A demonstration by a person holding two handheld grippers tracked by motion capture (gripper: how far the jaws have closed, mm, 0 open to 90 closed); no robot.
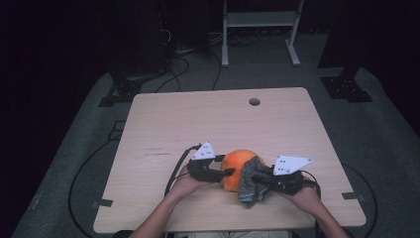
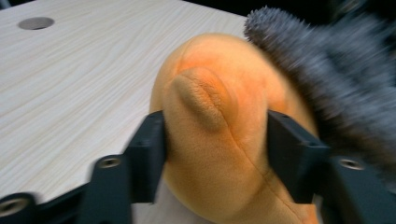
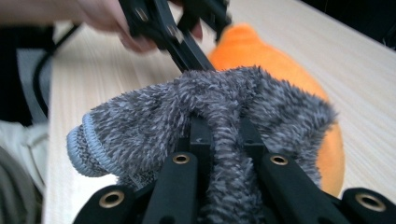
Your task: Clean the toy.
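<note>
An orange plush toy (image 1: 236, 163) lies on the wooden table (image 1: 213, 124) near its front edge, between my two grippers. My left gripper (image 1: 228, 172) reaches in from the left, and both its jaws press on the plush's (image 2: 219, 140) sides, left gripper (image 2: 217, 126) shut on it. A grey fuzzy sock (image 1: 251, 184) is draped over the plush's right side. My right gripper (image 1: 258, 175) comes in from the right, and the right gripper (image 3: 224, 126) pinches a fold of the sock (image 3: 154, 121) between its jaws. The sock's cuff hangs loose to the left in the right gripper view.
A round cable hole (image 1: 254, 101) sits near the table's far edge. A white metal stand (image 1: 260, 20) and black equipment bases (image 1: 121, 89) stand on the grey floor beyond. Cables trail off the table's left front. The person's left hand (image 3: 107, 18) is close above the sock.
</note>
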